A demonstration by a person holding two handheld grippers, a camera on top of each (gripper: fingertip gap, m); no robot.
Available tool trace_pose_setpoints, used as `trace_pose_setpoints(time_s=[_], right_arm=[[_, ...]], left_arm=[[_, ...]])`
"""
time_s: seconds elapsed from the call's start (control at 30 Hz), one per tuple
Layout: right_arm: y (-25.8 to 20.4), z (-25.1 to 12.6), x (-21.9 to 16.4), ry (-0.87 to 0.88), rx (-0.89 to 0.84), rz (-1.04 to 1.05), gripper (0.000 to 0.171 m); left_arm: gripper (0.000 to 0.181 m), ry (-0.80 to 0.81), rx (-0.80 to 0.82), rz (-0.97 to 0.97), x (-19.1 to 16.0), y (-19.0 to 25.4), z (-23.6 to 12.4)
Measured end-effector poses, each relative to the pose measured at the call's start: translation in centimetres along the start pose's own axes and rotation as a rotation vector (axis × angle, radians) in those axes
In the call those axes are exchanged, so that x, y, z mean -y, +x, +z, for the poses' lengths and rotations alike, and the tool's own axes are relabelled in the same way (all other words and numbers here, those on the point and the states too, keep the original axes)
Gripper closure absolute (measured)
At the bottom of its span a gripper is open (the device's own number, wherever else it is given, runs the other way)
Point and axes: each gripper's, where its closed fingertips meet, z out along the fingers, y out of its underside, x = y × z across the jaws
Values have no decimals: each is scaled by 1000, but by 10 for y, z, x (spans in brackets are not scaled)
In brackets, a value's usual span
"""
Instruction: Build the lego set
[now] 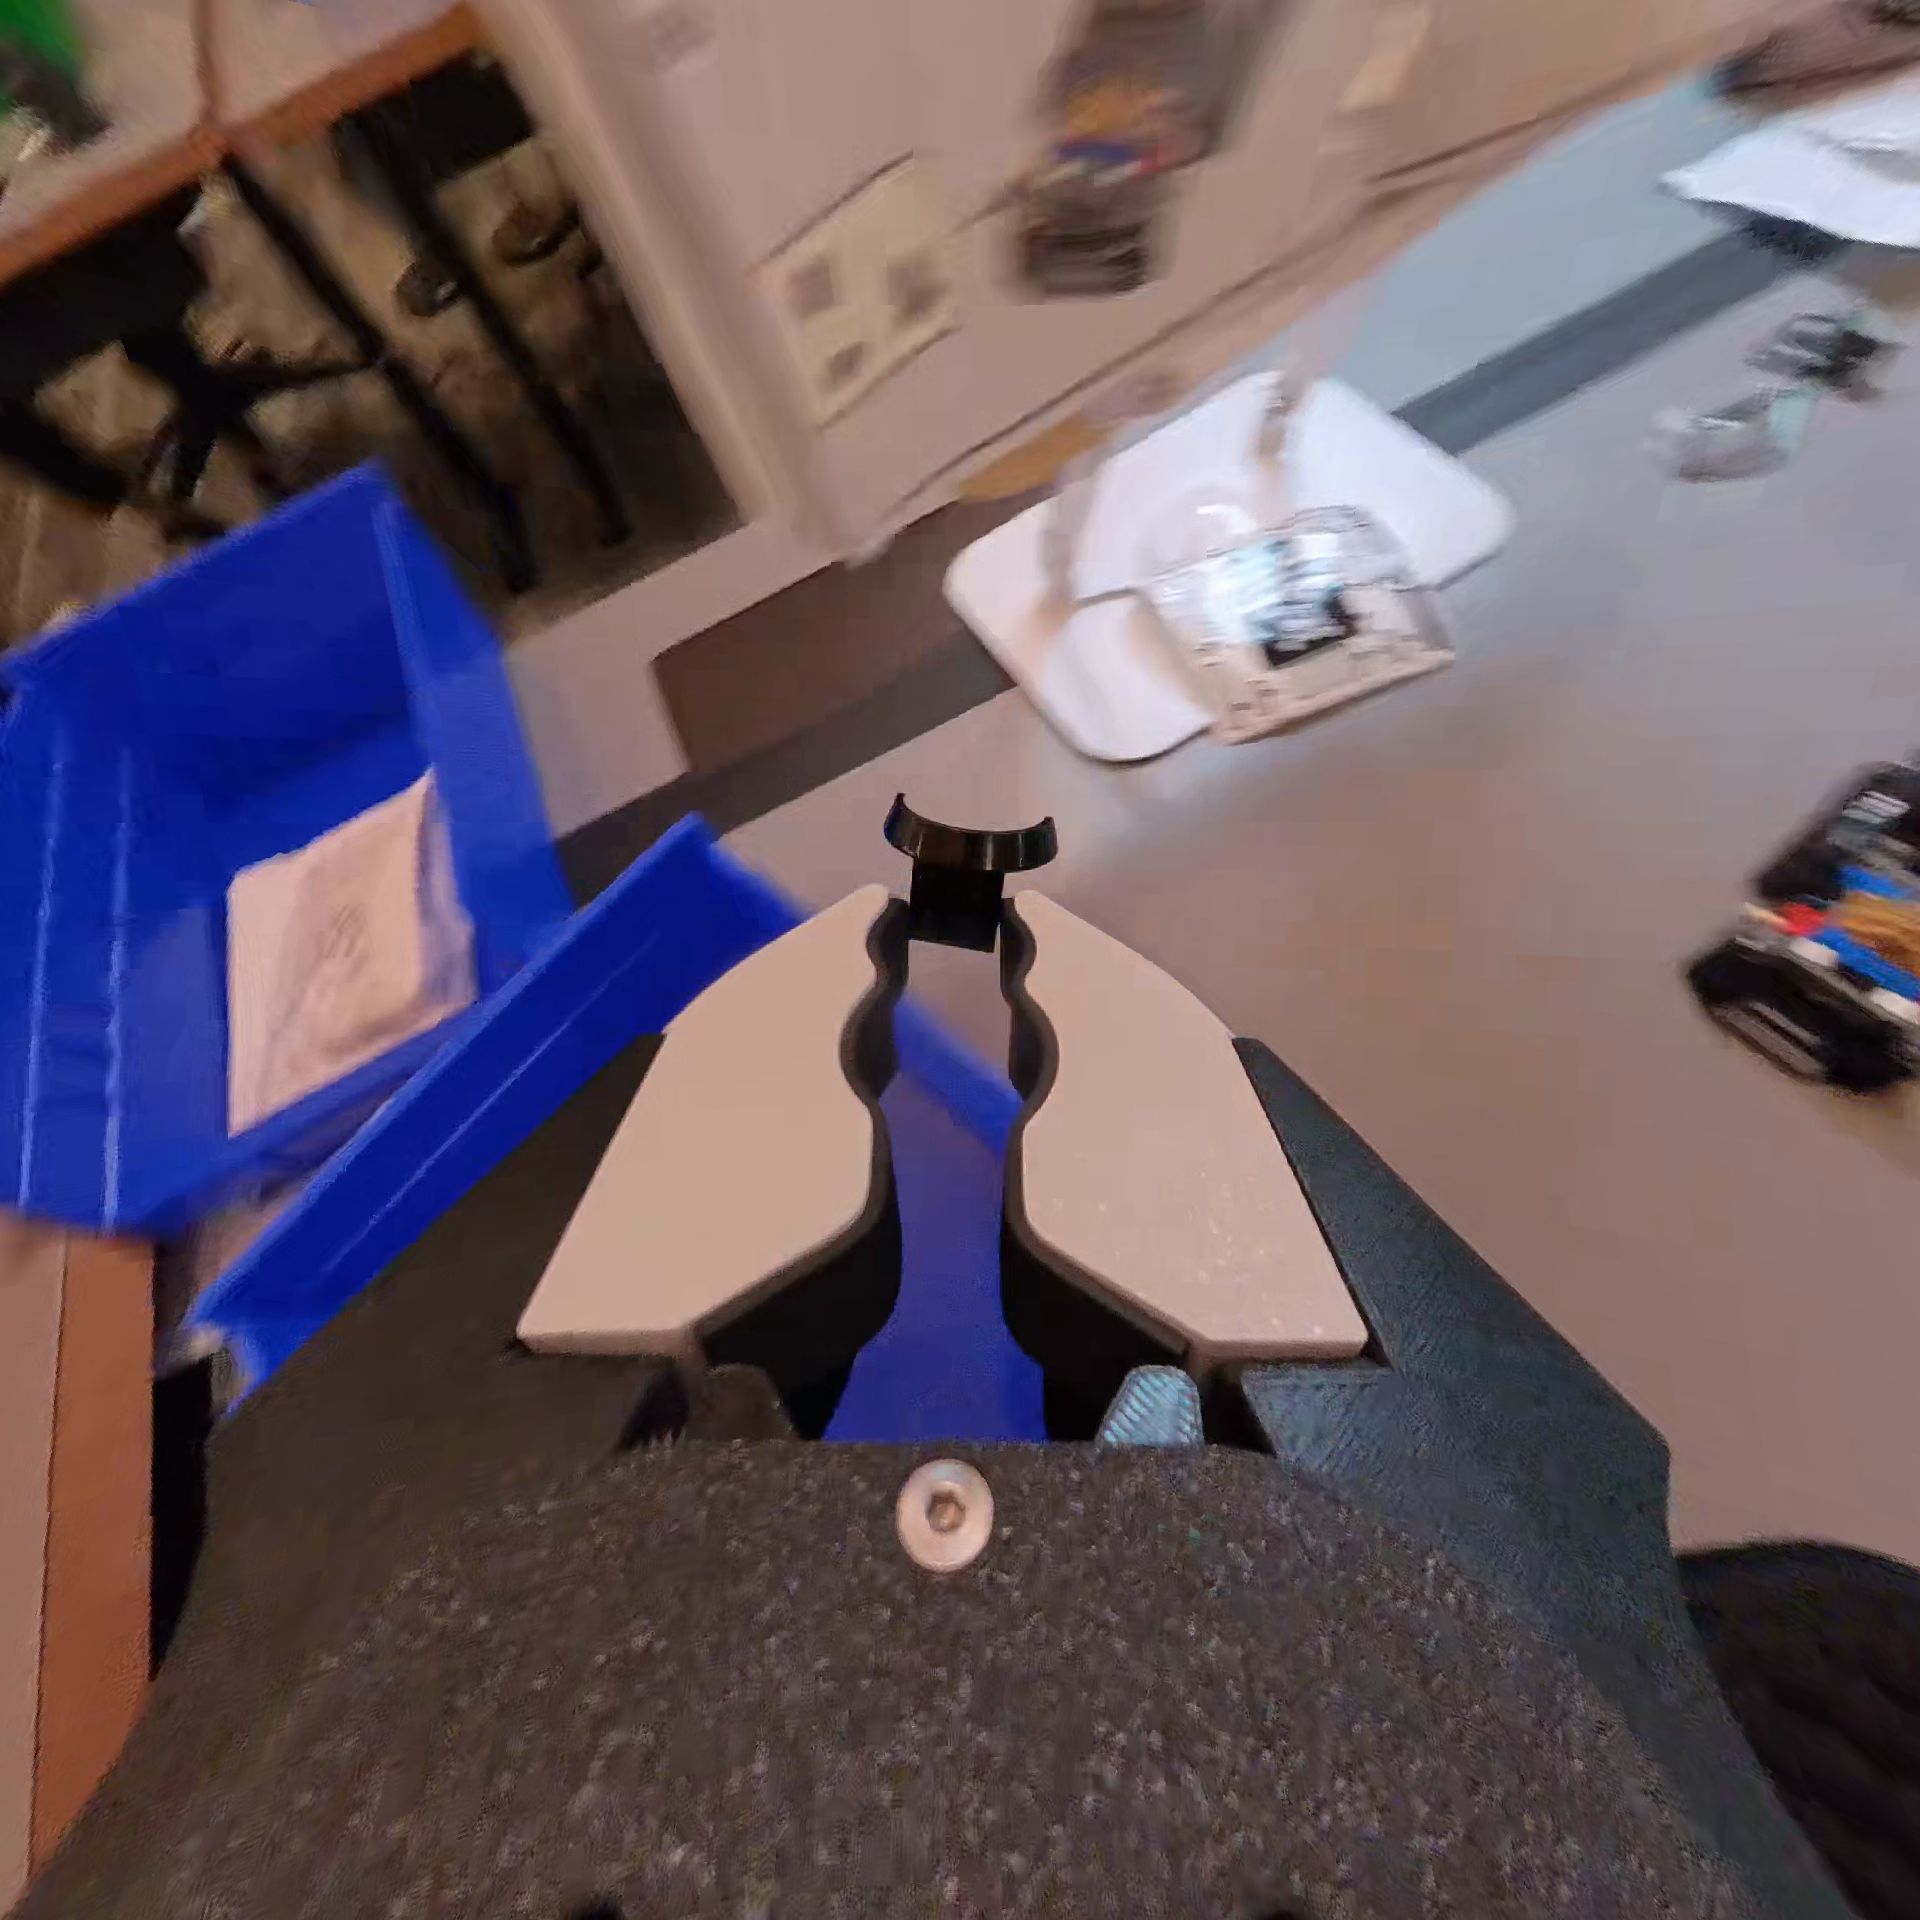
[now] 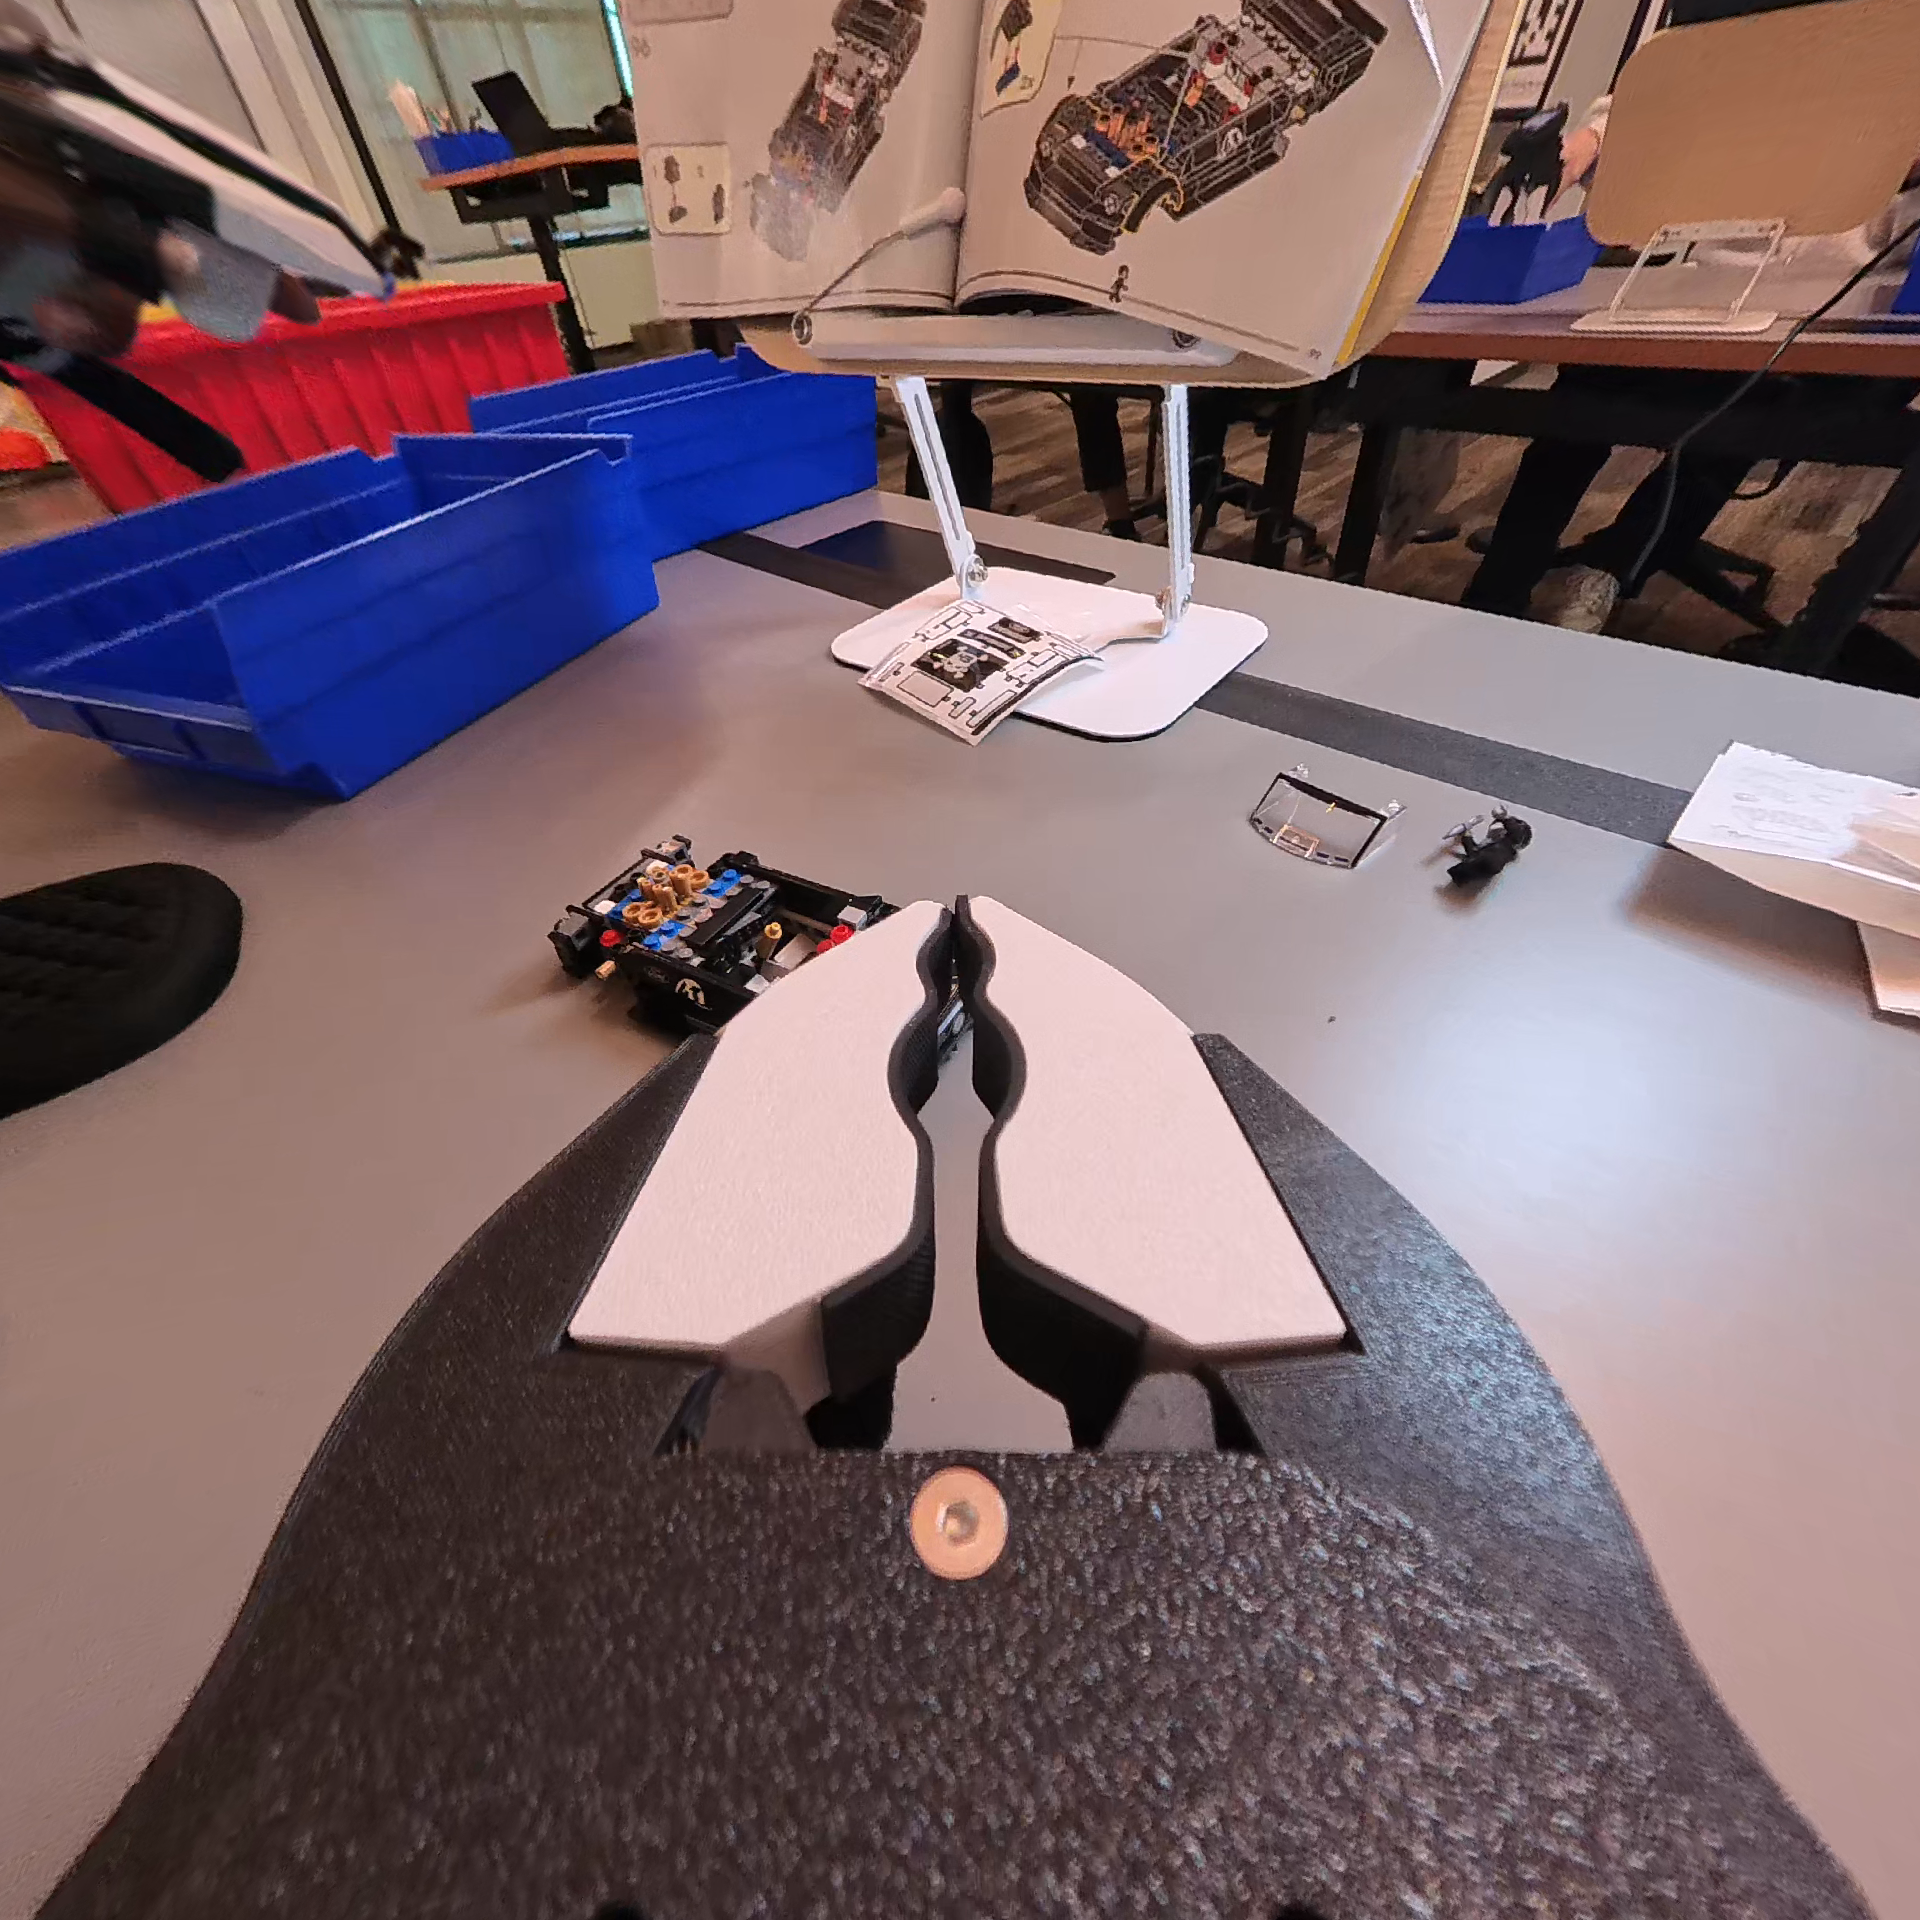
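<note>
Black curved lego piece (image 1: 966,862) sits pinched by its stub at the very tips of the left gripper (image 1: 954,925), above the blue bins (image 1: 312,831), well apart from the half-built car (image 2: 717,935). Right gripper (image 2: 958,914), closed and empty, rests beside the car. Such a shallow pinch could let the piece twist or drop in transit.

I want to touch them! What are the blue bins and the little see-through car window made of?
The blue bins look like hard plastic: even colour, moulded ribs, slight sheen. The car window looks like clear glossy plastic, since the table shows through it.
</note>
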Motion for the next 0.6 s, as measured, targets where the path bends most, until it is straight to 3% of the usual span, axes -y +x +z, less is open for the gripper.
trace_pose_setpoints(time_s=[0.13,0.37,0.6], right_arm=[[5,-1,-2,2,-19,-2,171],[4,2,-11,-36,-3,-4,171],[-3,4,-20,-67,17,-47,171]], left_arm=[[165,6,-229,233,15,106,-8],[165,-138,-593,559,-33,277,9],[164,-228,-789,713,-73,374,39]])
